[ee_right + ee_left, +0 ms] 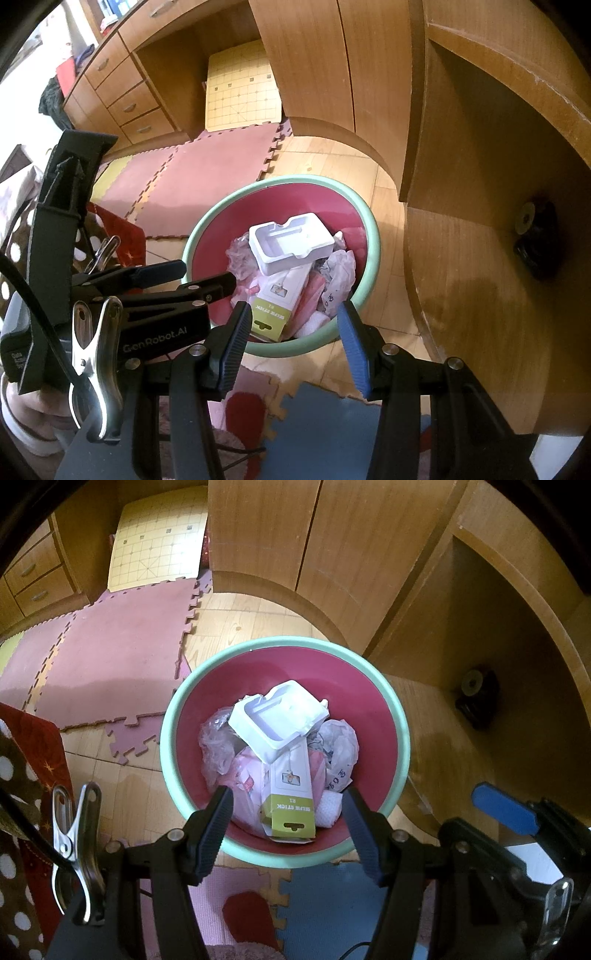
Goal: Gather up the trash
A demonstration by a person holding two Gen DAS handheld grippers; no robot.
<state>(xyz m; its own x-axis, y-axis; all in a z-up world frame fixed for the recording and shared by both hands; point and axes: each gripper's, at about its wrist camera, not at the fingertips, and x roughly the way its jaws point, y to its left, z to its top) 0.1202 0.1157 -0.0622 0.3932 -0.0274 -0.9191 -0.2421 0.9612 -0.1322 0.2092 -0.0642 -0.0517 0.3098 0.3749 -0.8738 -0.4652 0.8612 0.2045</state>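
While both your claws, left claw and right claw, hang wide and empty over the bin, deposit looks finished; seek remaining trash next.

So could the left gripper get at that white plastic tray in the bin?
Probably yes. The white plastic tray lies on top of the trash, nothing covers it, and the left gripper hangs open and empty above the bin.

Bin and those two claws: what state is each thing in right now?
Bin: upright, partly filled with trash.
White tray: on top, tilted, empty.
Selfie stick box: under the tray, leaning on the wall.
Left gripper: open, empty.
Right gripper: open, empty.
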